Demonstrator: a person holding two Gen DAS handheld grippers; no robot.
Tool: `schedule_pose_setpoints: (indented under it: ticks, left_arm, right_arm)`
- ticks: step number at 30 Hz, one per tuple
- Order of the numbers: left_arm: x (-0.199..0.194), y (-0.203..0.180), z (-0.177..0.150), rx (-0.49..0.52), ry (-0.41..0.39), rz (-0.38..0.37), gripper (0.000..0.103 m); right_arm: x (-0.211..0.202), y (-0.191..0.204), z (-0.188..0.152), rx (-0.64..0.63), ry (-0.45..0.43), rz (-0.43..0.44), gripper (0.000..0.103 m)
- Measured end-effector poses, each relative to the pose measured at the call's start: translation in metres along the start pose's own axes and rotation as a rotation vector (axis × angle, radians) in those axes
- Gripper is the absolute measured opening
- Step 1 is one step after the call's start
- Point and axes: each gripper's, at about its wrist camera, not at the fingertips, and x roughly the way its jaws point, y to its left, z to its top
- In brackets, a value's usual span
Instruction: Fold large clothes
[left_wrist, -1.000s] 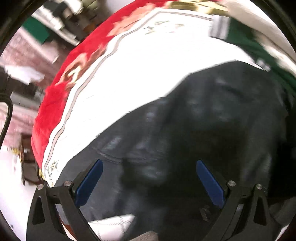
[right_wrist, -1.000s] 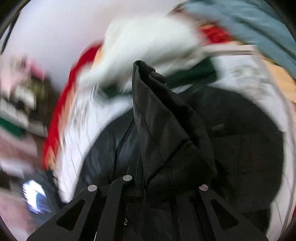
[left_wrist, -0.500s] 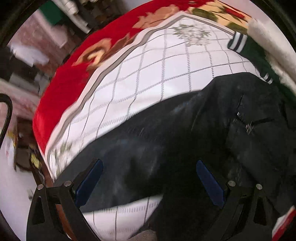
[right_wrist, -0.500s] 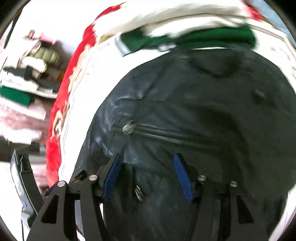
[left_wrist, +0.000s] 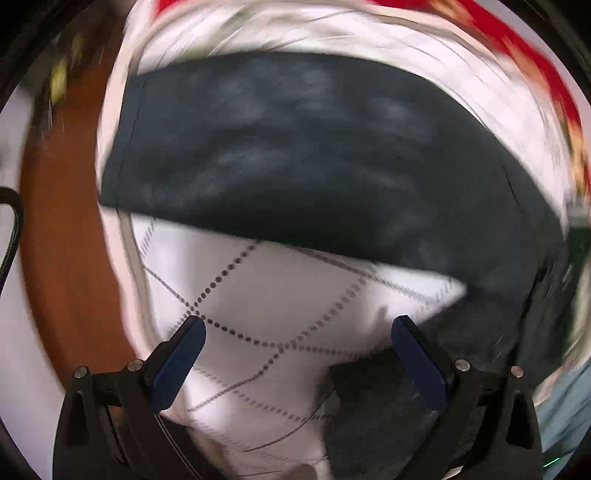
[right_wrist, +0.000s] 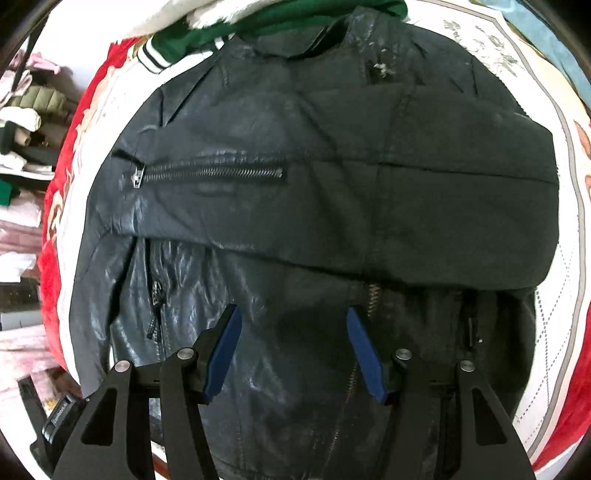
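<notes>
A: What's the biggest thing here?

B: The bed cover (right_wrist: 554, 314), white with a dotted diamond quilting and a red flowered border. In the left wrist view it fills the lower middle (left_wrist: 280, 306), though much of that picture is smeared.

A: And the garment?

B: A black leather jacket (right_wrist: 332, 147) lies spread on the cover, collar at the far end. One sleeve is folded across the chest, its zip (right_wrist: 210, 171) running sideways. Past the collar sits a green garment with a striped cuff (right_wrist: 280, 14).

A: Where is it against the right gripper?

B: The right gripper (right_wrist: 293, 347) points down at the jacket's lower front, below the folded sleeve. Its jaws stand apart after just opening, blue pads clear of the leather, nothing clamped.

A: The left one?

B: The left gripper (left_wrist: 297, 358) is also parted and empty. Bare quilt lies between its fingers; the jacket (left_wrist: 314, 155) runs as a dark band beyond the tips, and a dark piece of it sits by the right-hand finger (left_wrist: 417, 365). Whether they touch, I cannot tell.
</notes>
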Motion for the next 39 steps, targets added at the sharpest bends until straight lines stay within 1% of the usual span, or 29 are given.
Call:
schedule_pose_setpoints:
  ticks: [1,2,4,7,10,11,12,13,14,15,16,18,19,20,22,23,24,25,26,27,28,29,30,31,33,34,35,38,39]
  left_arm:
    - [0.008,0.011,0.008,-0.072,0.013,-0.059,0.102]
    - [0.014,0.019,0.016,-0.135,0.019,-0.110,0.102]
    - [0.019,0.028,0.031,-0.221,0.004,-0.170,0.102]
    - [0.011,0.033,0.054,-0.287,-0.082,-0.179,0.102]
    - [-0.002,0.029,0.077,-0.288,-0.162,-0.158,0.098]
    - [-0.004,0.028,0.084,-0.292,-0.177,-0.157,0.094]
    - [-0.006,0.026,0.091,-0.292,-0.188,-0.141,0.084]
    - [-0.008,0.023,0.101,-0.287,-0.203,-0.115,0.080]
    - [-0.009,0.021,0.103,-0.286,-0.216,-0.102,0.072]
    - [-0.012,0.017,0.110,-0.283,-0.234,-0.079,0.062]
    - [-0.014,0.014,0.114,-0.279,-0.246,-0.063,0.056]
    - [-0.024,0.003,0.123,-0.270,-0.285,-0.011,0.023]
    - [-0.026,-0.002,0.123,-0.259,-0.298,0.005,0.017]
    - [-0.031,-0.009,0.126,-0.235,-0.313,0.021,0.008]
    - [-0.044,-0.023,0.132,-0.188,-0.352,0.039,0.007]
    - [-0.053,-0.036,0.134,-0.143,-0.387,0.060,0.006]
    - [-0.056,-0.040,0.127,-0.103,-0.415,0.075,0.006]
    - [-0.069,-0.057,0.126,-0.037,-0.463,0.099,0.006]
    - [-0.077,-0.060,0.123,0.005,-0.493,0.114,0.005]
    - [-0.083,-0.061,0.121,0.060,-0.529,0.130,0.005]
    - [-0.093,-0.081,0.118,0.141,-0.576,0.159,0.005]
    - [-0.097,-0.079,0.106,0.196,-0.612,0.176,0.005]
    - [-0.100,-0.075,0.090,0.243,-0.645,0.180,0.005]
    - [-0.107,-0.087,0.082,0.304,-0.683,0.190,0.005]
    - [-0.118,-0.107,0.064,0.411,-0.747,0.196,0.004]
    - [-0.120,-0.114,0.055,0.446,-0.767,0.196,0.004]
    - [-0.123,-0.124,0.046,0.494,-0.792,0.194,0.004]
    - [-0.134,-0.145,0.019,0.609,-0.848,0.181,0.004]
    - [-0.137,-0.157,0.009,0.657,-0.866,0.172,0.004]
  right_arm:
    - [0.004,0.004,-0.003,-0.008,0.000,0.001,0.062]
    - [0.010,0.015,0.001,-0.014,0.002,0.002,0.062]
    - [0.020,0.030,0.000,-0.029,0.002,-0.009,0.067]
    - [0.030,0.051,0.000,-0.031,0.004,-0.026,0.069]
    - [0.030,0.063,-0.004,-0.016,0.001,-0.038,0.069]
    - [0.031,0.066,-0.006,-0.008,0.002,-0.040,0.069]
    - [0.031,0.070,-0.008,-0.001,0.002,-0.036,0.069]
    - [0.032,0.075,-0.009,0.003,0.003,-0.036,0.069]
    - [0.035,0.081,-0.009,0.006,0.005,-0.035,0.069]
    - [0.037,0.088,-0.010,0.006,0.007,-0.035,0.069]
    - [0.038,0.093,-0.013,0.001,0.010,-0.038,0.069]
    - [0.042,0.106,-0.017,-0.019,0.009,-0.059,0.069]
    - [0.043,0.112,-0.020,-0.028,0.009,-0.068,0.069]
    - [0.044,0.116,-0.022,-0.033,0.010,-0.074,0.069]
    - [0.047,0.129,-0.027,-0.038,0.011,-0.089,0.069]
    - [0.046,0.134,-0.031,-0.045,0.006,-0.113,0.069]
    - [0.050,0.145,-0.028,-0.054,0.002,-0.138,0.069]
    - [0.048,0.152,-0.030,-0.075,-0.013,-0.189,0.069]
    - [0.044,0.157,-0.032,-0.098,-0.044,-0.253,0.072]
    - [0.041,0.162,-0.032,-0.114,-0.065,-0.291,0.085]
    - [0.036,0.167,-0.033,-0.147,-0.100,-0.337,0.091]
    - [0.032,0.171,-0.033,-0.173,-0.127,-0.374,0.095]
    - [0.030,0.179,-0.032,-0.207,-0.155,-0.425,0.095]
    - [0.026,0.182,-0.031,-0.232,-0.181,-0.454,0.095]
    - [0.019,0.178,-0.025,-0.239,-0.205,-0.486,0.095]
    - [0.016,0.172,-0.022,-0.232,-0.215,-0.500,0.095]
    - [0.006,0.157,-0.013,-0.226,-0.216,-0.503,0.095]
    - [-0.001,0.133,-0.003,-0.173,-0.213,-0.487,0.095]
    - [-0.008,0.126,0.006,-0.163,-0.212,-0.482,0.095]
